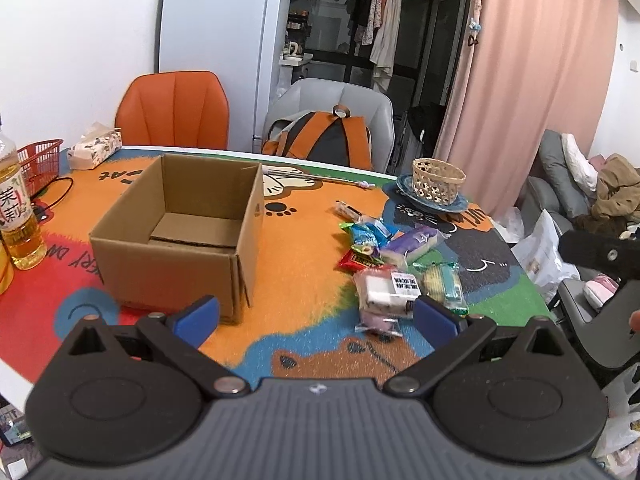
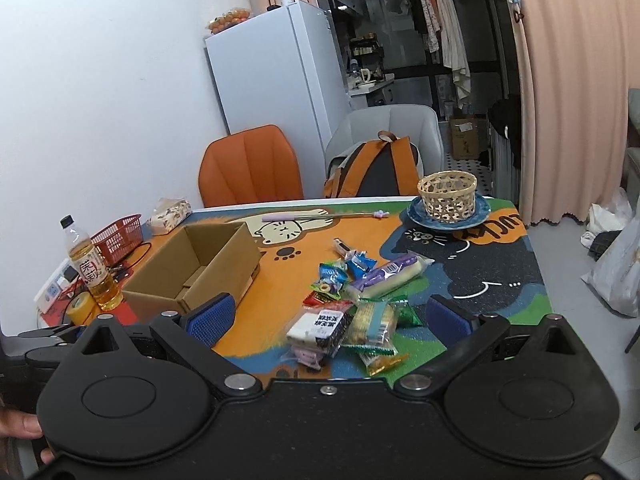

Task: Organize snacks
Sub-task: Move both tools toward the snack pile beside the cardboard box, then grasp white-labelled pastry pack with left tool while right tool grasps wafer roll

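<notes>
A pile of wrapped snacks lies on the colourful table mat, right of an open, empty cardboard box. The pile also shows in the right wrist view, with the box to its left. My left gripper is open and empty, low over the near table edge, between box and pile. My right gripper is open and empty, hovering just short of the nearest snack packs. The purple-and-white long pack lies at the pile's far side.
A tea bottle, red basket and tissue pack stand at the left. A woven basket on a blue plate sits at the back right. Two chairs stand behind the table. The right gripper's body shows at the right edge.
</notes>
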Demonstrator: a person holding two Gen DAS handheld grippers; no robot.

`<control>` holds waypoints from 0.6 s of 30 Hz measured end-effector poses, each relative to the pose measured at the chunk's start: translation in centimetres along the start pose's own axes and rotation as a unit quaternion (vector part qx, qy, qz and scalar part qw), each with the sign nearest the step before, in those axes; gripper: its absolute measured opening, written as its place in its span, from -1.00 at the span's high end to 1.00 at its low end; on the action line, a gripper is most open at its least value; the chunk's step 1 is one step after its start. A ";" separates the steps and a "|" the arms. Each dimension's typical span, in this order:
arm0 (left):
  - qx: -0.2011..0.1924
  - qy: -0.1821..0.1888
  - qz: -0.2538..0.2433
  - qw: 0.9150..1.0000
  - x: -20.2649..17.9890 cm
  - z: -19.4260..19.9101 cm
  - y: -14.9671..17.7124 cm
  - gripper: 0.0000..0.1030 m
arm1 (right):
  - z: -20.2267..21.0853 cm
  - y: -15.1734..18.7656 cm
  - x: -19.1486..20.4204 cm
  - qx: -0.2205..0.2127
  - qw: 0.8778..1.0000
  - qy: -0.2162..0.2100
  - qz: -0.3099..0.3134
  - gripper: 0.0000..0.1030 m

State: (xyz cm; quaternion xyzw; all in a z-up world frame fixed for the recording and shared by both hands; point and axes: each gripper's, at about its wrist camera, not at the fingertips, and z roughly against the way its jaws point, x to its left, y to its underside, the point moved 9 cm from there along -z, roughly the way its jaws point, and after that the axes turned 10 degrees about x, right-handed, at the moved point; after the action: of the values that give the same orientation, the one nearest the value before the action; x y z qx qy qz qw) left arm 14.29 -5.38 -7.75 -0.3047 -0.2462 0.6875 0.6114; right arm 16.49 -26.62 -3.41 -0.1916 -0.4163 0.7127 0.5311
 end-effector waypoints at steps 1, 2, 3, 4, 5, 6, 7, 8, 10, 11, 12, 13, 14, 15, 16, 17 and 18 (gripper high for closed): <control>0.000 -0.001 -0.002 1.000 -0.2 -0.3 -0.2 -0.99 | -0.3 0.0 -0.1 0.000 1.000 0.000 0.001 -1.00; 0.000 -0.003 -0.004 1.000 -0.3 -0.6 -0.3 -0.99 | -0.8 0.1 -0.3 0.000 1.000 0.001 -0.002 -1.00; 0.001 -0.005 -0.006 1.000 -0.5 -0.9 -0.4 -0.99 | -1.0 0.1 -0.4 0.001 1.000 0.006 0.000 -1.00; 0.001 -0.005 -0.008 1.000 -0.6 -1.1 -0.4 -0.99 | -1.3 0.3 -0.7 0.002 1.000 0.007 -0.003 -1.00; 0.000 -0.004 -0.009 1.000 -0.8 -1.4 -0.5 -0.99 | -1.6 0.5 -1.0 0.004 1.000 0.004 -0.008 -1.00; 0.000 -0.001 -0.010 1.000 -1.0 -1.7 -0.6 -0.99 | -2.1 0.9 -1.2 0.009 1.000 0.000 -0.013 -1.00; 0.002 0.000 -0.010 1.000 -1.1 -2.1 -0.6 -0.99 | -2.4 1.2 -1.5 0.012 1.000 -0.002 -0.015 -1.00; 0.004 0.002 -0.010 1.000 -1.4 -2.4 -0.5 -0.99 | -2.6 1.4 -1.7 0.012 1.000 -0.003 -0.016 -1.00; 0.007 0.008 -0.011 1.000 -1.7 -3.2 -0.5 -0.99 | -3.0 1.7 -2.3 0.014 1.000 0.001 -0.020 -1.00; 0.007 0.011 -0.011 1.000 -2.0 -3.6 -0.4 -0.99 | -3.2 1.9 -2.7 0.015 1.000 0.003 -0.024 -1.00; 0.008 0.013 -0.011 1.000 -2.1 -4.0 -0.4 -0.98 | -3.6 2.2 -3.0 0.020 0.999 0.003 -0.031 -1.00; 0.011 0.014 -0.010 1.000 -2.3 -4.5 -0.3 -0.98 | -3.9 2.4 -3.2 0.022 0.999 0.003 -0.035 -1.00; 0.013 0.016 -0.010 1.000 -2.5 -4.9 -0.3 -0.98 | -4.1 2.6 -3.6 0.024 0.999 0.006 -0.035 -1.00; 0.015 0.018 -0.009 1.000 -2.6 -5.4 -0.2 -0.98 | -4.6 2.9 -3.8 0.026 0.999 0.005 -0.036 -1.00; 0.017 0.020 -0.009 1.000 -2.7 -5.7 -0.1 -0.97 | -4.9 3.1 -4.1 0.027 0.999 0.005 -0.035 -1.00; 0.020 0.022 -0.009 1.000 -2.8 -6.2 0.0 -0.96 | -5.3 3.3 -4.3 0.029 0.999 0.002 -0.037 -1.00; 0.023 0.024 -0.009 0.999 -2.9 -6.6 0.1 -0.95 | -5.8 3.5 -4.5 0.032 0.999 -0.001 -0.041 -1.00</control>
State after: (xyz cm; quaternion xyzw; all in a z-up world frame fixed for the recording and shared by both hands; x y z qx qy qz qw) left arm 19.21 -8.45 -12.05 -0.3050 -0.2186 0.6796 0.6303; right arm 20.16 -28.76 -10.32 -0.1563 -0.4017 0.7032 0.5655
